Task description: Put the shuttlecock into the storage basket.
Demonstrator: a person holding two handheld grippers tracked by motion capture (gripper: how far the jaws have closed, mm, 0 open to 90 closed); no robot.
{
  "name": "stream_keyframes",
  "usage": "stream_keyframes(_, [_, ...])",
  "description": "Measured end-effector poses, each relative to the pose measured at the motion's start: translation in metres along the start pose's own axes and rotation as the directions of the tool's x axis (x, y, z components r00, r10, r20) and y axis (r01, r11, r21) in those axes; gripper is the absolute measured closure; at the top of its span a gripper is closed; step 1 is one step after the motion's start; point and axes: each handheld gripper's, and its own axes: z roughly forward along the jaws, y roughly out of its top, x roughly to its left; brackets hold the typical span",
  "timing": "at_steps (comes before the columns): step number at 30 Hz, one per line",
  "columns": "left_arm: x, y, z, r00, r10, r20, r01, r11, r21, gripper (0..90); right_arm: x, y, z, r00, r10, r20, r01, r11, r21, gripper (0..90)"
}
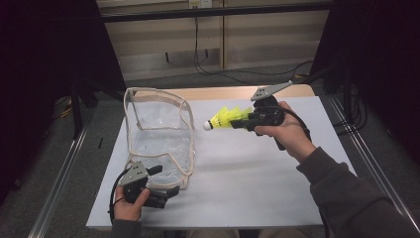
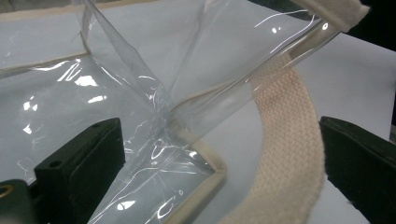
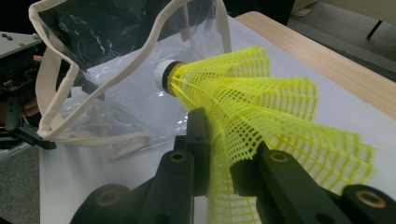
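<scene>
Right gripper [image 1: 246, 122] pinching shuttlecock [image 1: 224, 119] by its skirt — aloft, at 3 o'clock of bag [image 1: 158, 134]. Left gripper [image 1: 166, 186] spread around bag's near corner — at 7 o'clock on table [image 1: 257, 183].

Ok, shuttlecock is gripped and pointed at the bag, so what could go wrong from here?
The right gripper pinches only the yellow mesh-skirted shuttlecock's soft skirt, so it may deform or slip. The left gripper stands open around the clear plastic bag's corner; unheld, the limp bag could slide or sag as the shuttlecock enters.
</scene>
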Motion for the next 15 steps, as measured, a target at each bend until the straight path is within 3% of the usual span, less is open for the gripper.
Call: stream_keyframes(15, [0.000, 0.000, 0.000, 1.0000, -0.003, -0.001, 0.003, 1.0000, -0.003, 2.0, 0.005, 0.031, -0.001, 0.9998, -0.015, -0.011, 0.015, 1.000, -0.013, 80.1])
